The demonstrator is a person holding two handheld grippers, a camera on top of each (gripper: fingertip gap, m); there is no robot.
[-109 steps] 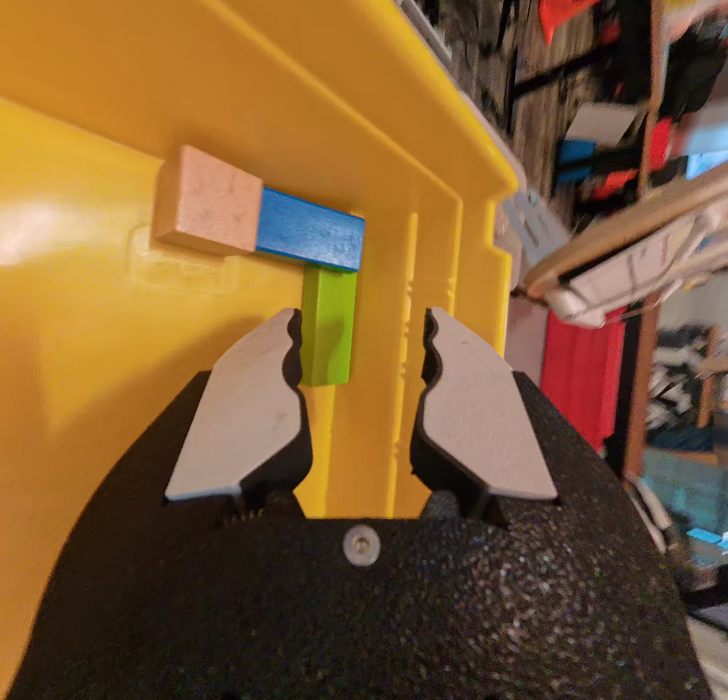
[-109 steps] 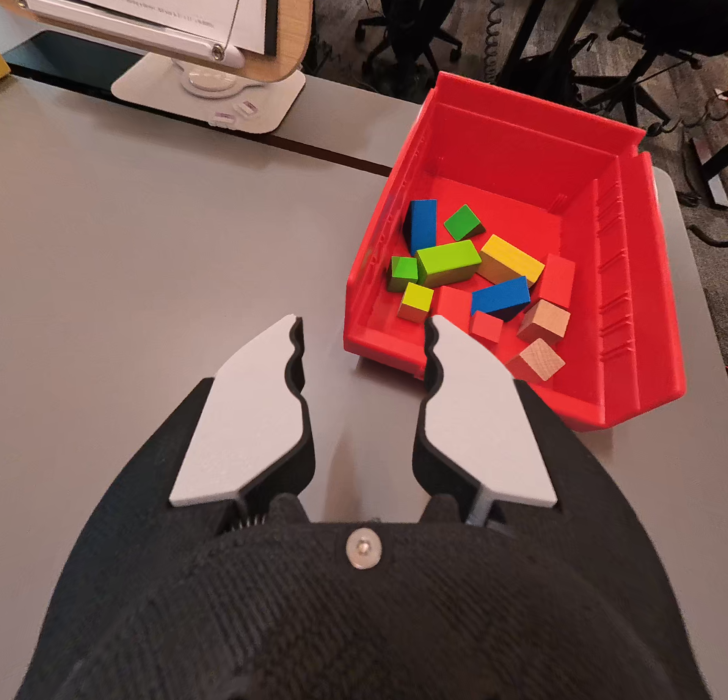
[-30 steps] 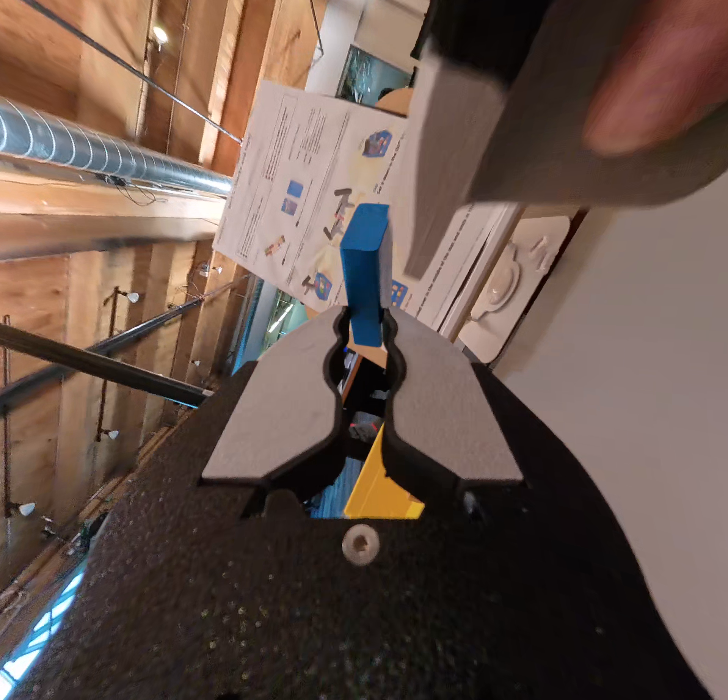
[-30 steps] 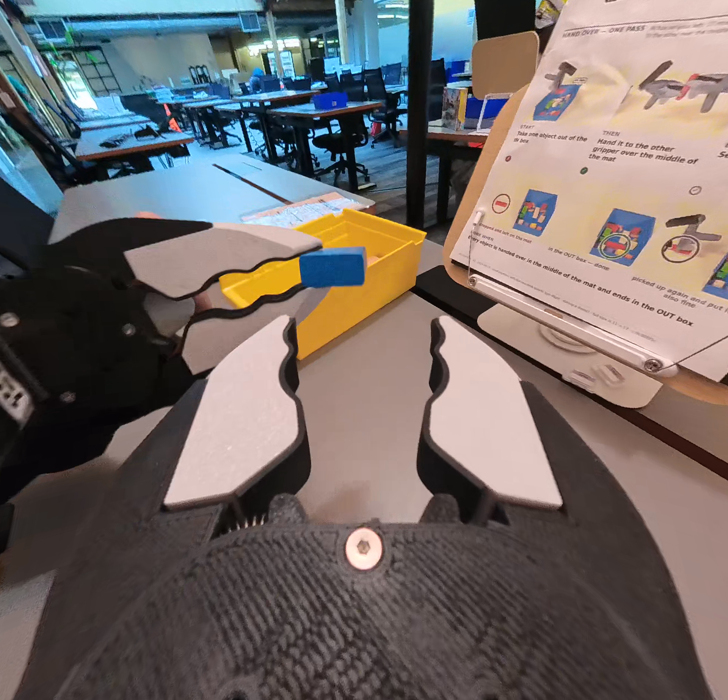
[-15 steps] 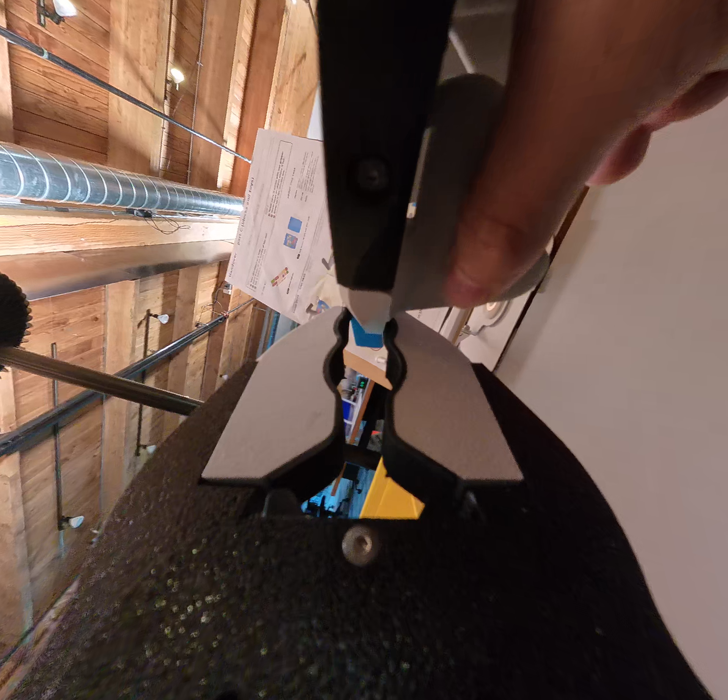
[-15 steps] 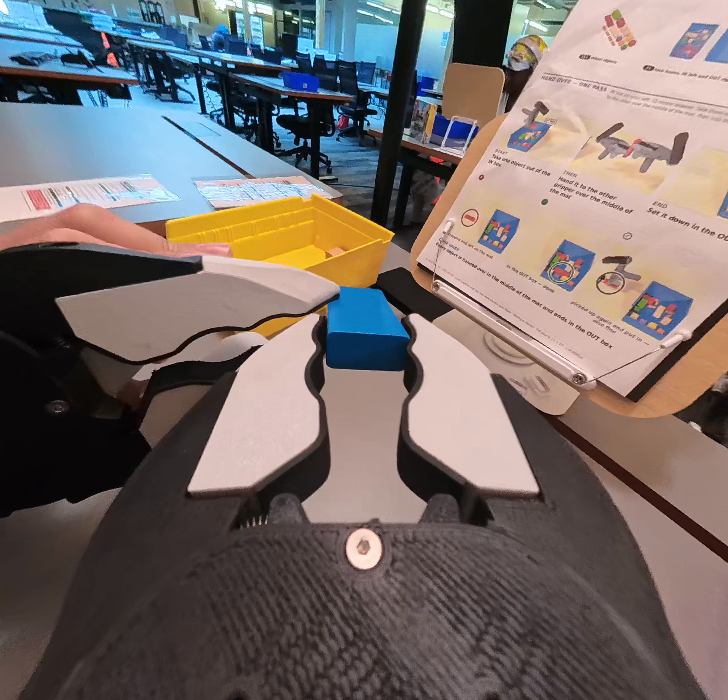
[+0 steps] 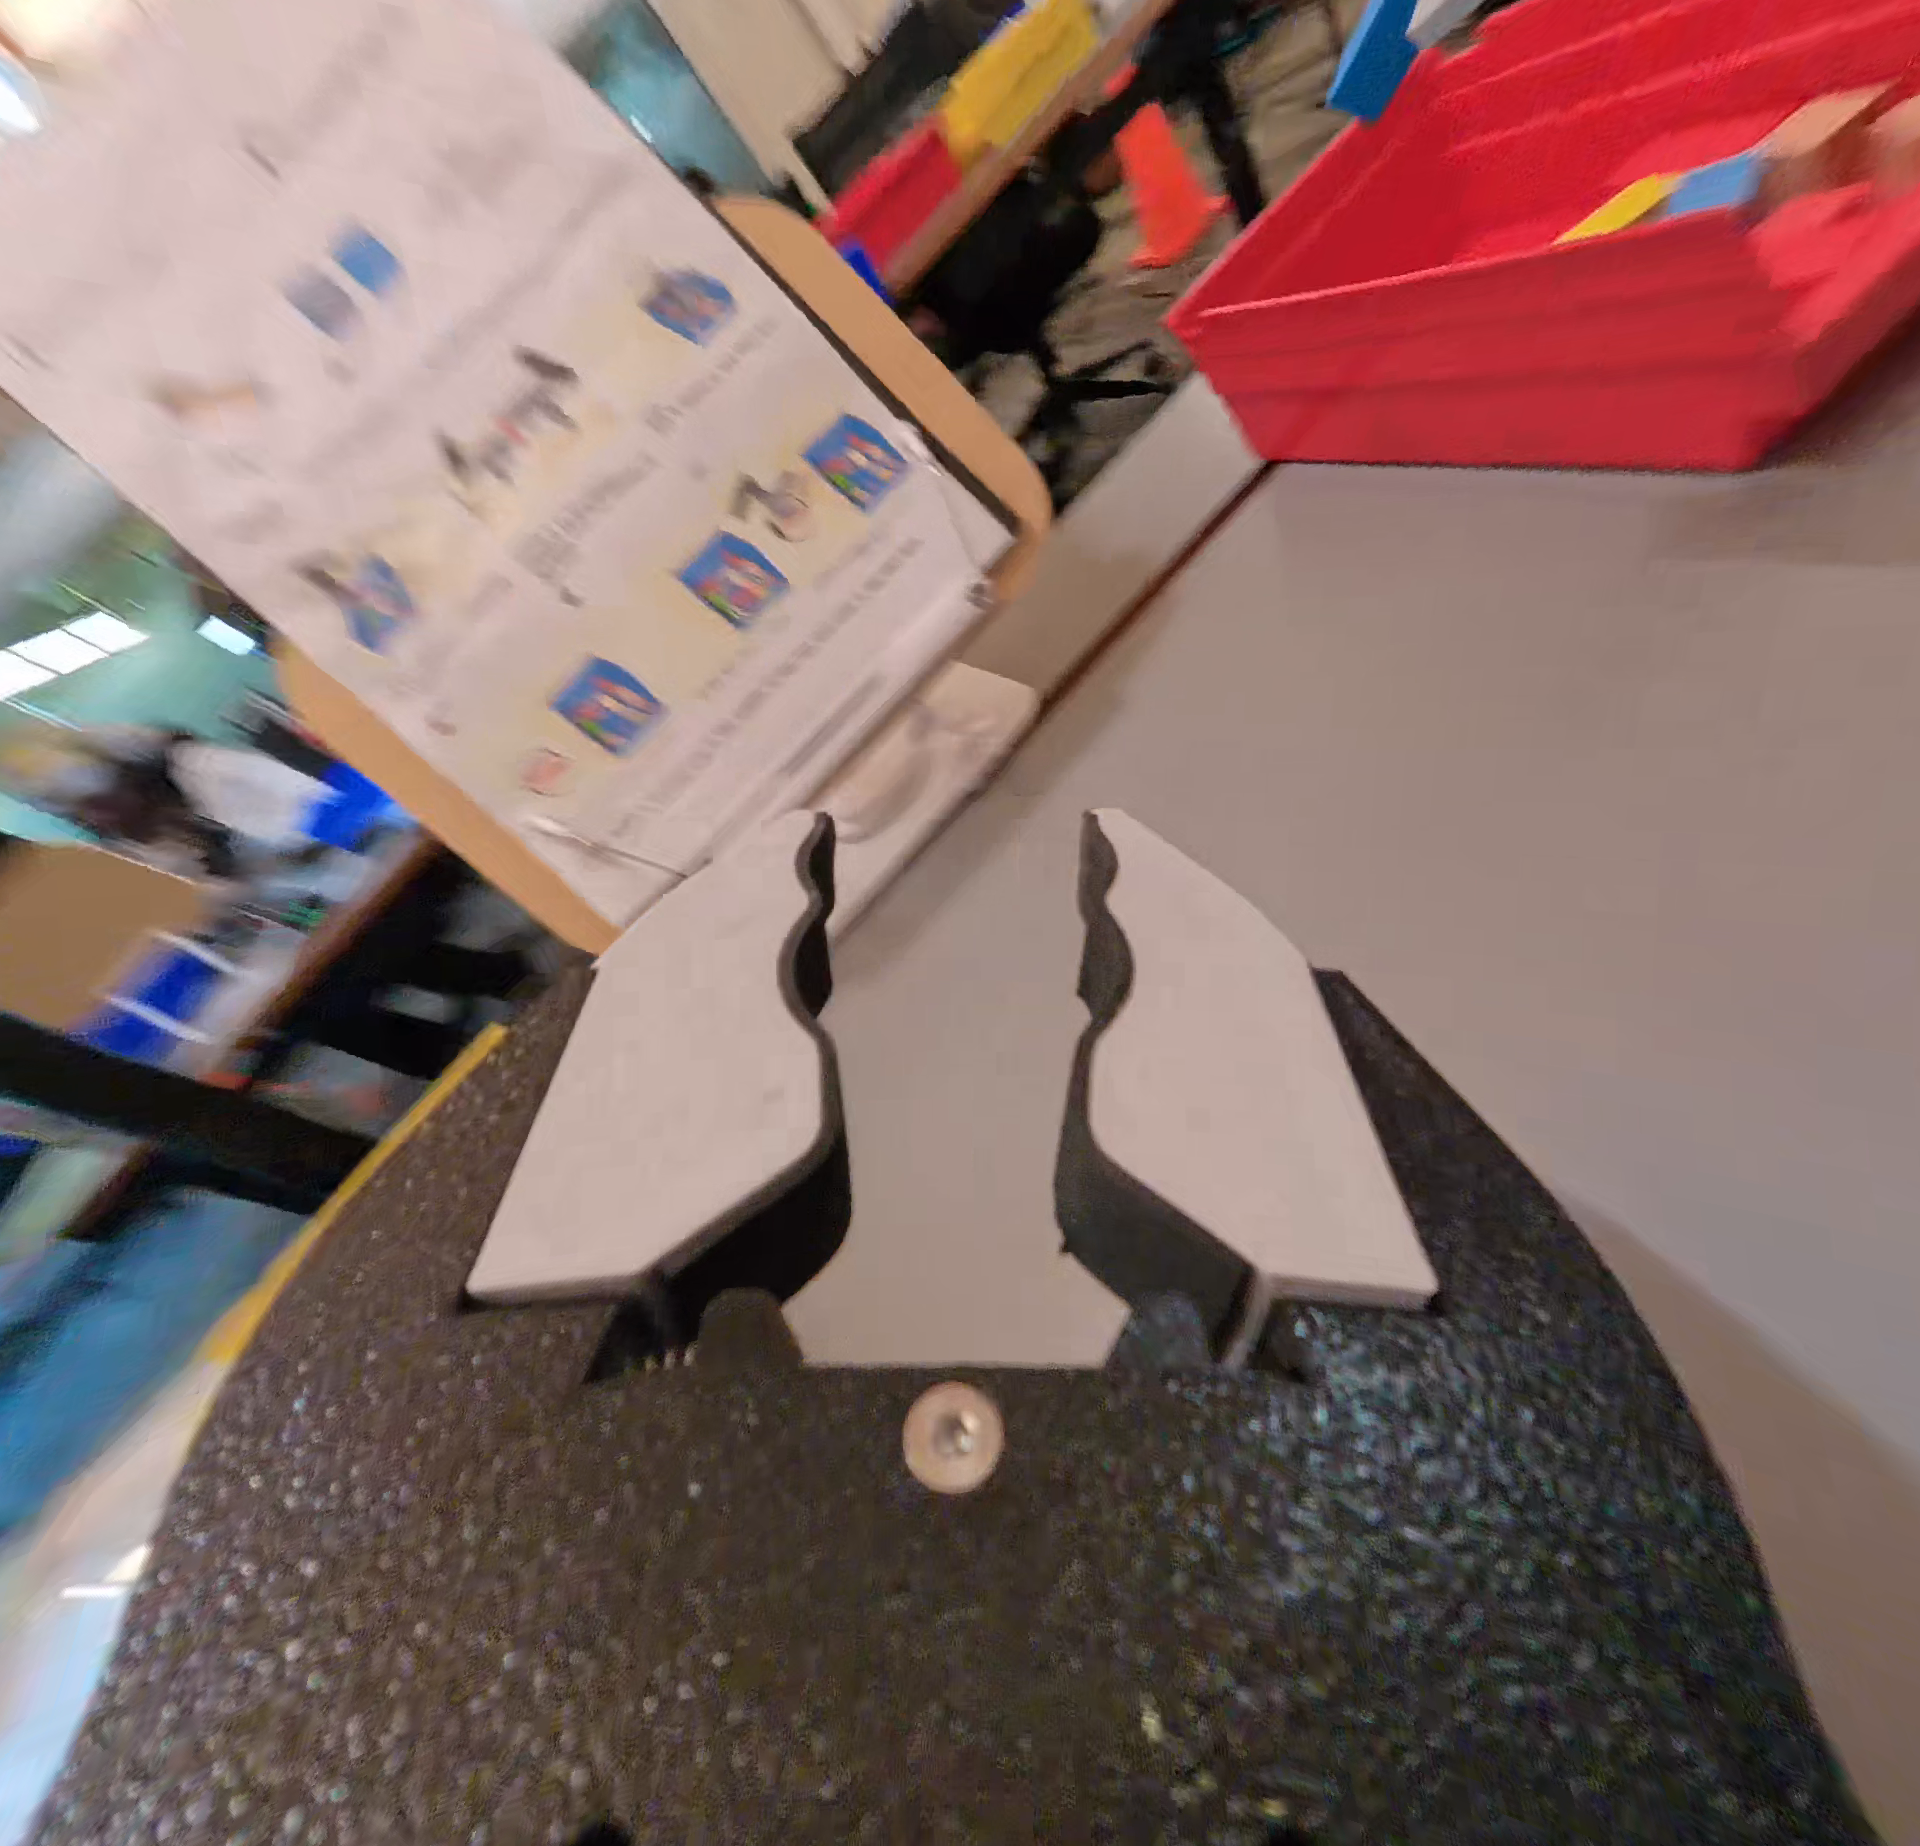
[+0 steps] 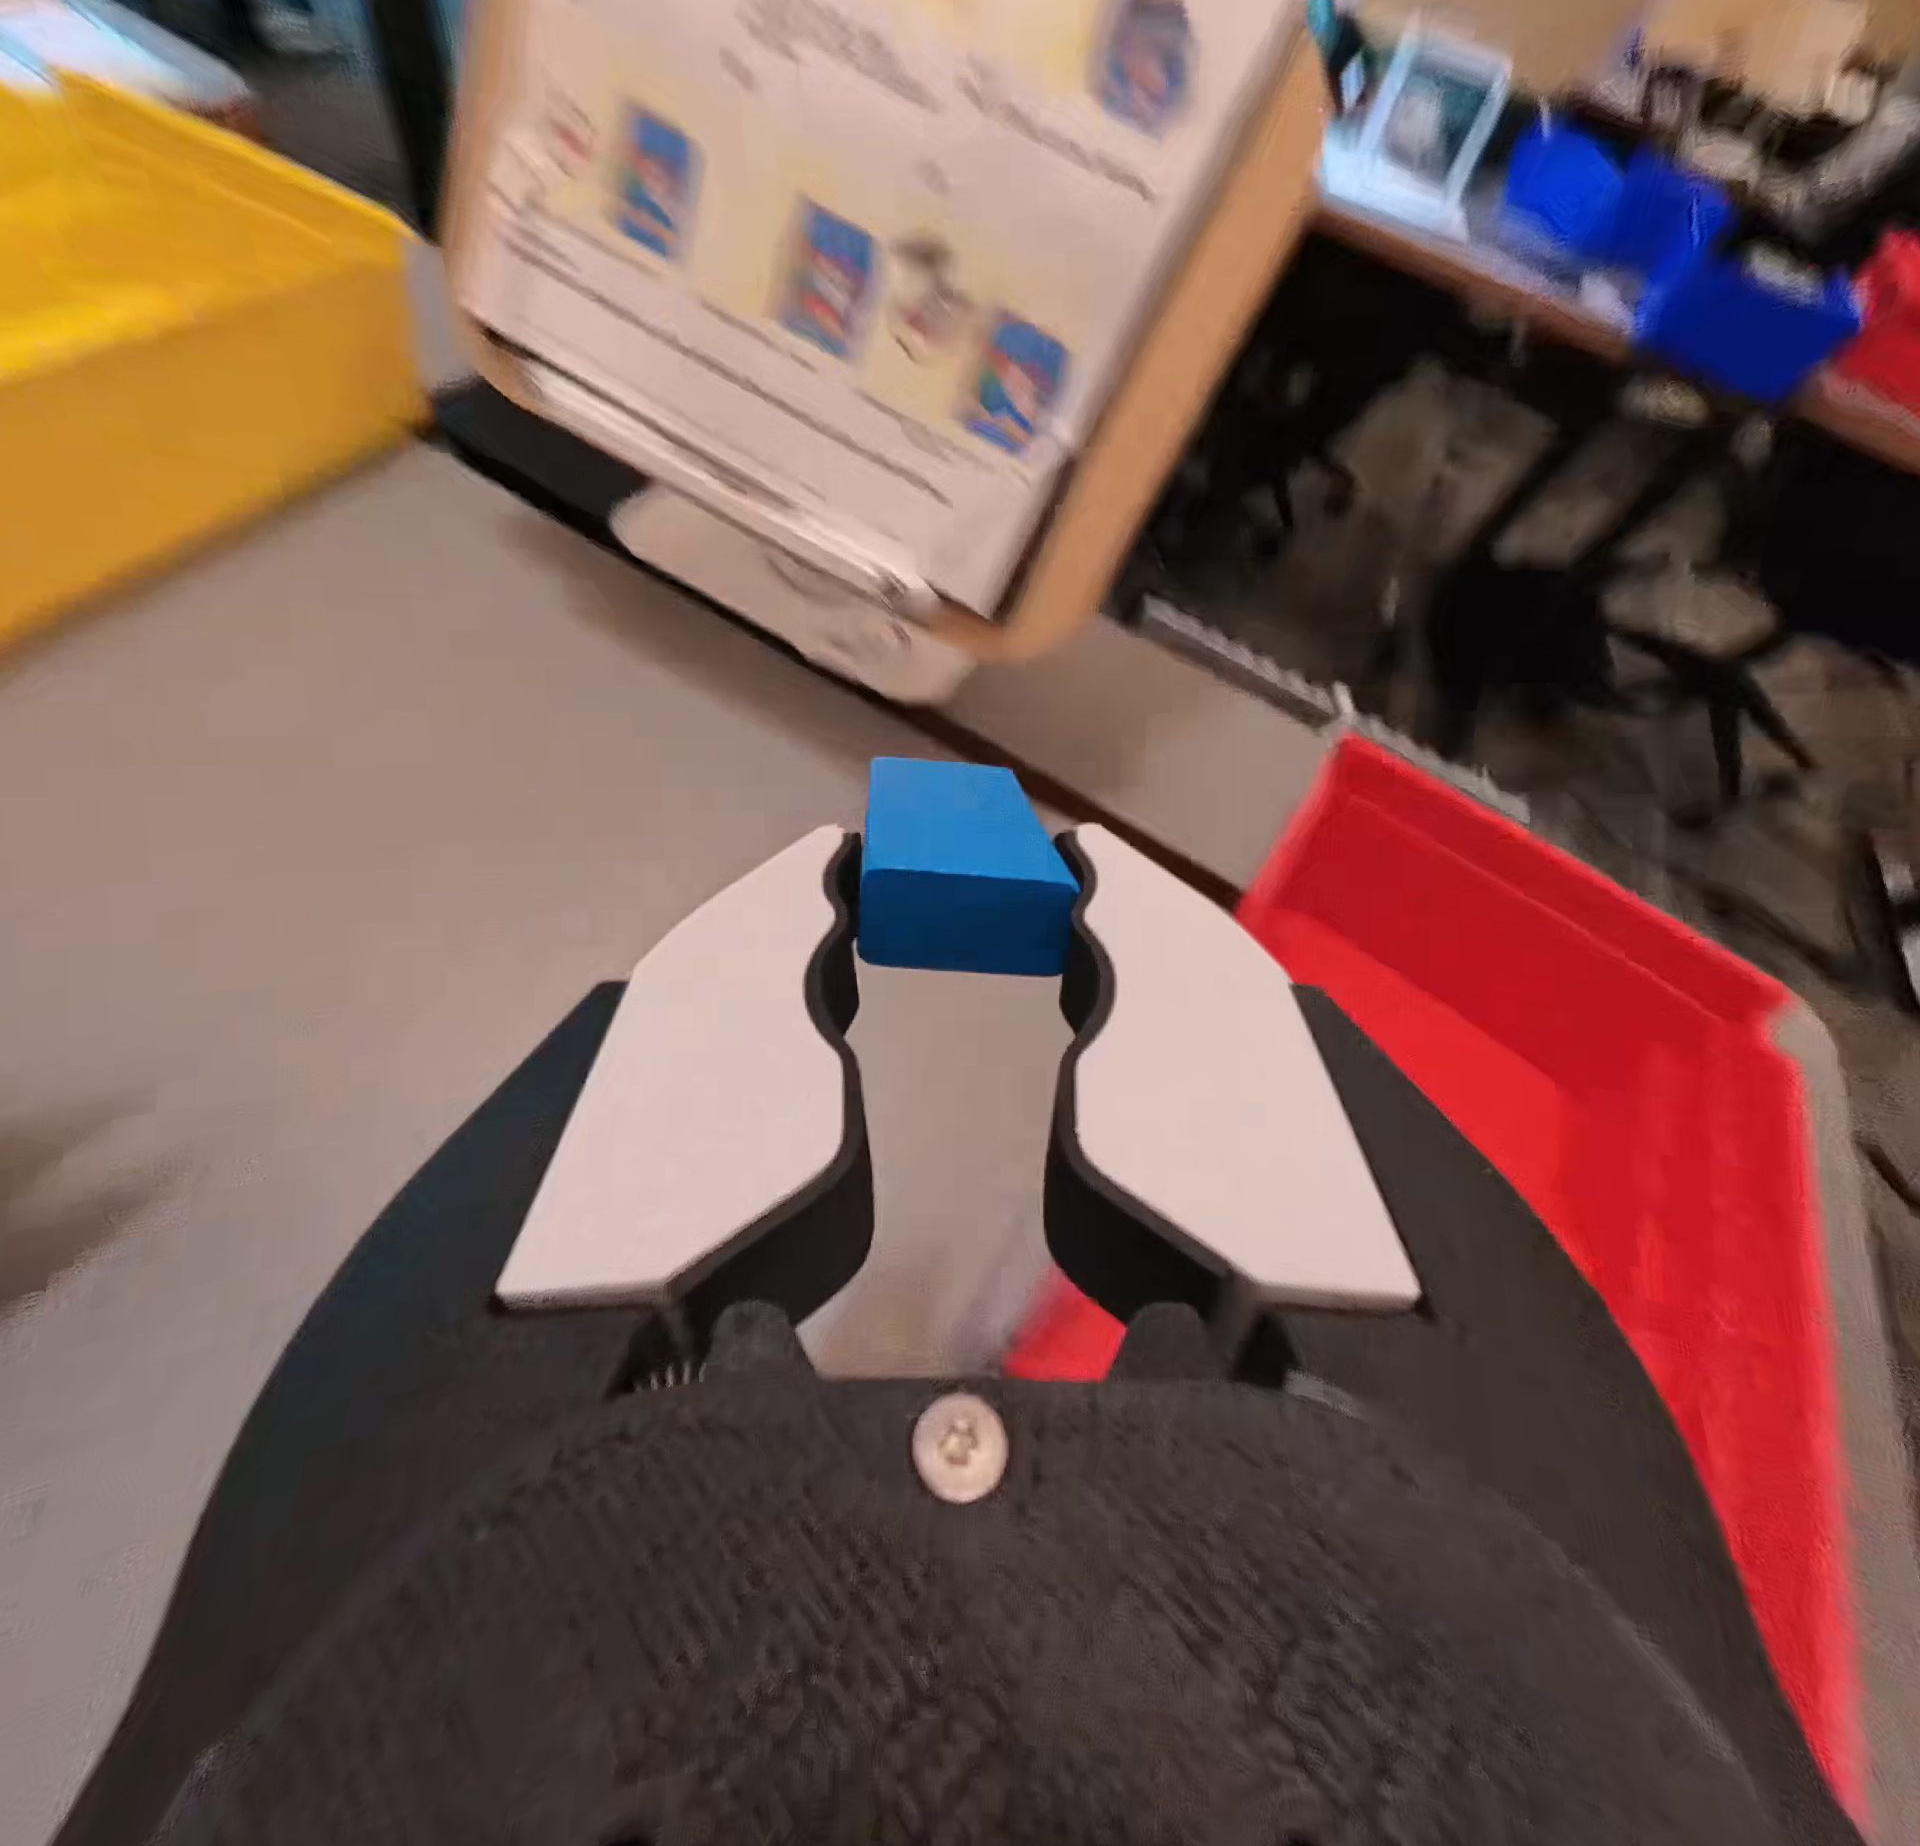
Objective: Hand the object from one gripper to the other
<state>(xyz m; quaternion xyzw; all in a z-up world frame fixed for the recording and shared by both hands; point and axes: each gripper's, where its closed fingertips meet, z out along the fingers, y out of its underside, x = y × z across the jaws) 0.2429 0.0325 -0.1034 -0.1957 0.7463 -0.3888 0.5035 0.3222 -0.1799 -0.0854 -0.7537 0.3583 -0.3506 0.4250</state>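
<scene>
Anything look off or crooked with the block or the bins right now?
Nothing stands out. The blue block sits squarely between the right gripper pads, the left gripper is open, and the red bin stands upright on the table.

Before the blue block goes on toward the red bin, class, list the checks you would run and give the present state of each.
1. Right gripper jaws pressed on both sides of the blue block: ok.
2. Left gripper jaws apart with nothing between them: ok.
3. Red bin within view, to the right of the block: ok.
4. Room left in the bin: cannot tell, view blurred.
5. Grey table bare under the block: ok.
</scene>
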